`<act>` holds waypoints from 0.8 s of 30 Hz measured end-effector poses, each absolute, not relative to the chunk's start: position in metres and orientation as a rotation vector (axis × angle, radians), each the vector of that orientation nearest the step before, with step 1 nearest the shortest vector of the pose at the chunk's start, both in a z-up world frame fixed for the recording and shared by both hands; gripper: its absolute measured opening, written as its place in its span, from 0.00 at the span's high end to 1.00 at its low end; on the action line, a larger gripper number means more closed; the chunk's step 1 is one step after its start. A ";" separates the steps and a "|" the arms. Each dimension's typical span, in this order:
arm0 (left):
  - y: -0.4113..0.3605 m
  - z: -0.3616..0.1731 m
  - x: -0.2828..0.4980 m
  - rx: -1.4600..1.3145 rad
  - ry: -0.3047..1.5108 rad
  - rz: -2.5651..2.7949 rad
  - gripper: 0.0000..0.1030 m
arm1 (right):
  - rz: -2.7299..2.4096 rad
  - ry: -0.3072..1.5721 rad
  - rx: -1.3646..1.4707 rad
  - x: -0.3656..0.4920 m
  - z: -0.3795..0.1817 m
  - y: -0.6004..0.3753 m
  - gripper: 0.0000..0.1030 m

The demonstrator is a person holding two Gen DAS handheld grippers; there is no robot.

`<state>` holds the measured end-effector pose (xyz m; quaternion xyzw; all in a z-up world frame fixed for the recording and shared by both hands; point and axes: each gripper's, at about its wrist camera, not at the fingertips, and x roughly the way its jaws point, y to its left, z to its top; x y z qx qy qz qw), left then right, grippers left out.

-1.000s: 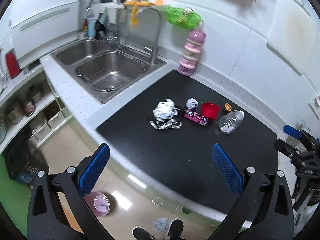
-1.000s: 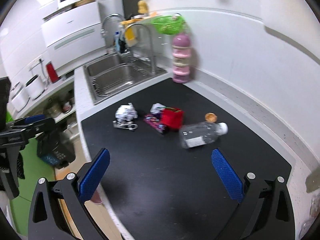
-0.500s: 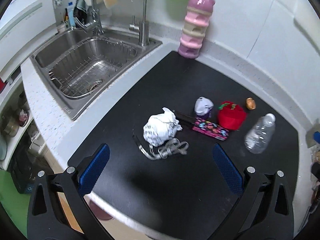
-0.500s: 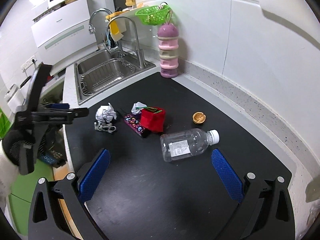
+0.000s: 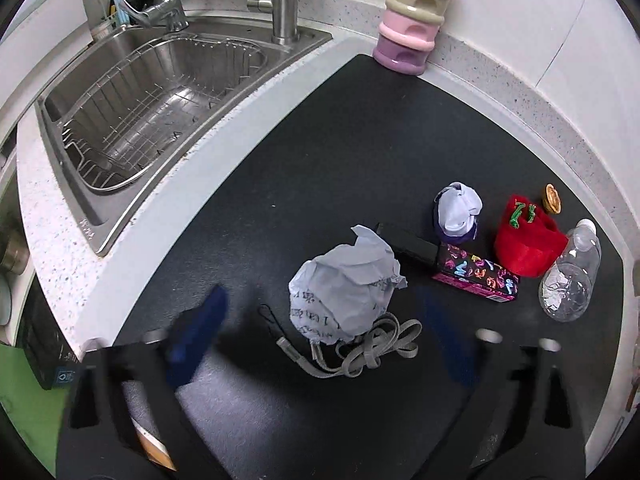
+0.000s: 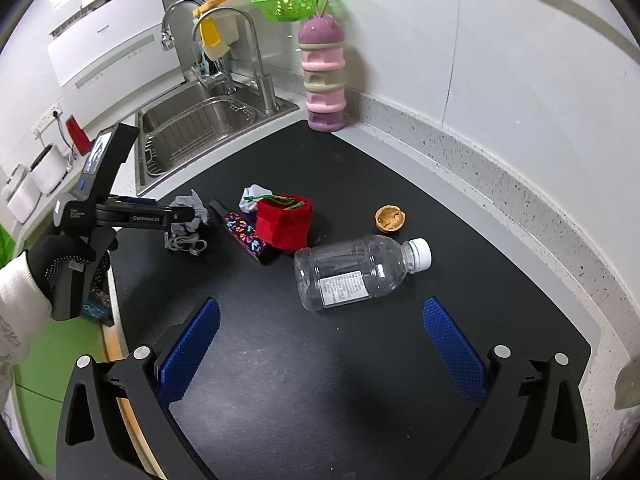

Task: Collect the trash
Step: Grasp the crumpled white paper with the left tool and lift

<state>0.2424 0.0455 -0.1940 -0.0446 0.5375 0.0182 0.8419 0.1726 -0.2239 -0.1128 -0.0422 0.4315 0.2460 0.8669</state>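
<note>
Nothing was collected yet: we had the left claw (image 5: 320, 336) closing around the crumpled paper (image 5: 344, 284) on the surface (image 6: 360, 360), pads not touching; our right claw (image 6: 320, 344) gaped wide near the bottle (image 6: 356, 268).

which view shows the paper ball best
The left wrist view: the paper ball sits close and whole, printed text readable, lying on a grey strap. In the right wrist view it is small, far off and partly hidden behind the left claw.

Both wrist views look steeply down, sharing the black mat (image 5: 360, 128).
</note>
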 end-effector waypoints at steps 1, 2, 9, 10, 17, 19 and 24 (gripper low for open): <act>0.044 -0.195 0.243 -0.089 1.141 0.033 0.39 | 0.515 0.905 -0.088 0.173 -0.113 -0.224 0.05; 0.042 -0.196 0.244 -0.087 1.143 0.023 0.44 | 0.514 0.906 -0.088 0.174 -0.114 -0.224 0.05; 0.039 -0.190 0.240 -0.088 1.116 0.008 0.59 | 0.523 0.905 -0.090 0.178 -0.113 -0.218 0.05; 0.039 -0.188 0.239 -0.088 1.108 0.008 0.60 | 0.524 0.904 -0.091 0.178 -0.113 -0.216 0.05; 0.041 -0.166 0.230 -0.089 1.065 0.019 0.60 | 0.549 0.899 -0.109 0.189 -0.113 -0.201 0.05; 0.042 -0.158 0.225 -0.091 1.051 0.026 0.60 | 0.557 0.899 -0.117 0.195 -0.113 -0.195 0.05; 0.043 -0.143 0.211 -0.098 1.028 0.037 0.60 | 0.584 0.907 -0.156 0.215 -0.119 -0.175 0.05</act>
